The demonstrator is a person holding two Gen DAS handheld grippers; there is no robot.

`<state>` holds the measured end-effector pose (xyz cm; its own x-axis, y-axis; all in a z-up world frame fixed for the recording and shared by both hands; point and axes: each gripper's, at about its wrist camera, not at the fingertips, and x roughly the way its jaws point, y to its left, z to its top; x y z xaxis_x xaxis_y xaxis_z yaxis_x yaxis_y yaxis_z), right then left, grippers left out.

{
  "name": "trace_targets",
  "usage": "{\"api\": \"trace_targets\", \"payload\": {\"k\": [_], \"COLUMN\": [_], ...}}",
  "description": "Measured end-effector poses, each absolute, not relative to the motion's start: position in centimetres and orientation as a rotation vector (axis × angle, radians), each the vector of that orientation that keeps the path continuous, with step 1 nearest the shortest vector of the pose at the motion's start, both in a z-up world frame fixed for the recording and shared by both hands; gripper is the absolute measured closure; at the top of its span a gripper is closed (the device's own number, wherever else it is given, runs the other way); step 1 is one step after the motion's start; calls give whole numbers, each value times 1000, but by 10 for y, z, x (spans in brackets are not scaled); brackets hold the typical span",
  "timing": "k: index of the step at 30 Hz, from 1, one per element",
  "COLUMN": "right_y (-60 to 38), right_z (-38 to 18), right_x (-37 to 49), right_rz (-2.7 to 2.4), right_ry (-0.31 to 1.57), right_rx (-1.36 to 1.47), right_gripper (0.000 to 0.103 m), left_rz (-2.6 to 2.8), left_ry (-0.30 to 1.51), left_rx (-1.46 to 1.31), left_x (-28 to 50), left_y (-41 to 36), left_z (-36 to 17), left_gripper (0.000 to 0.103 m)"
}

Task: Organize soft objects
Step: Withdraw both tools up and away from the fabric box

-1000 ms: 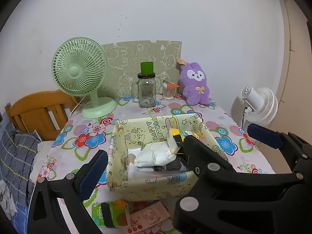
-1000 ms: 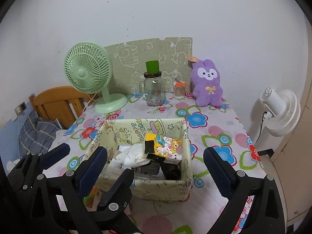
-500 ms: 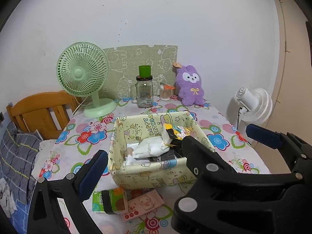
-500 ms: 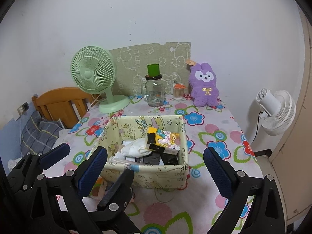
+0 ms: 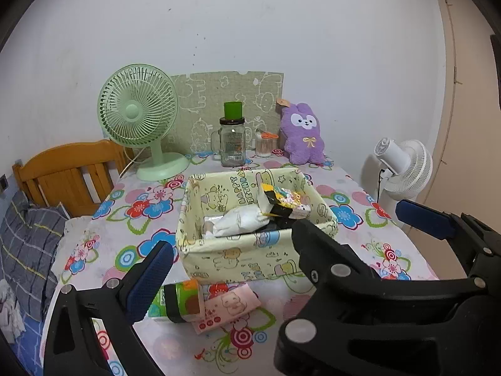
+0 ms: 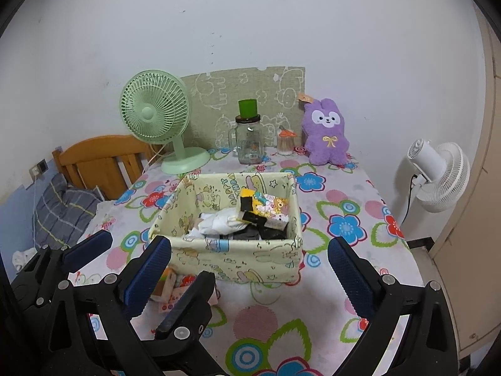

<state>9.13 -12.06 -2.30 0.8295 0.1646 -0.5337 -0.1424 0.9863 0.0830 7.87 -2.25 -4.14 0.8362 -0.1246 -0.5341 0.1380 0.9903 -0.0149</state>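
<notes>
Pale yellow cartoon-printed fabric storage box [image 5: 250, 250] [image 6: 247, 253] at the centre of the flower-patterned worktop [image 5: 131, 206] [image 6: 344, 225], its long axis running left to right. Inside lie a white bundled cloth [image 5: 239, 221] [image 6: 222, 222], long axis left-right and rising slightly toward the right, dark folded items [image 6: 272, 233], and a yellow-and-black cartoon packet [image 5: 283, 200] [image 6: 263, 206] propped against the right wall, tilted up toward the far left.

Near the box's left front corner a green-and-orange wrapped roll [image 5: 178, 297] rests on a pink printed pack [image 5: 228, 307], both outside the box on the worktop.

Left gripper [image 5: 281, 241] and right gripper [image 6: 250, 269]: fingers spread wide, empty, held near of the box and above the worktop.

Far edge, left to right: mint-green desk fan [image 5: 137, 116], glass jar with green lid [image 5: 232, 144], purple plush rabbit [image 5: 302, 134], upright and facing the viewer.

Compared with one second ago, both grippers have drawn back toward the near side: the box appears smaller, and more of the roll and pink pack is exposed. The box contents are unchanged.
</notes>
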Motion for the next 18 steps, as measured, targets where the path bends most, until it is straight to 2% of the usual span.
{"api": "trace_targets", "payload": {"k": [18], "right_y": [-105], "right_z": [-56], "right_x": [69], "right_rz": [206], "right_ry": [562], "right_rx": [36], "right_gripper": [2], "left_rz": [-138], "left_ry": [573], "left_rx": [8], "left_x": [60], "left_y": [-7], "left_z": [-75], "left_gripper": [1]}}
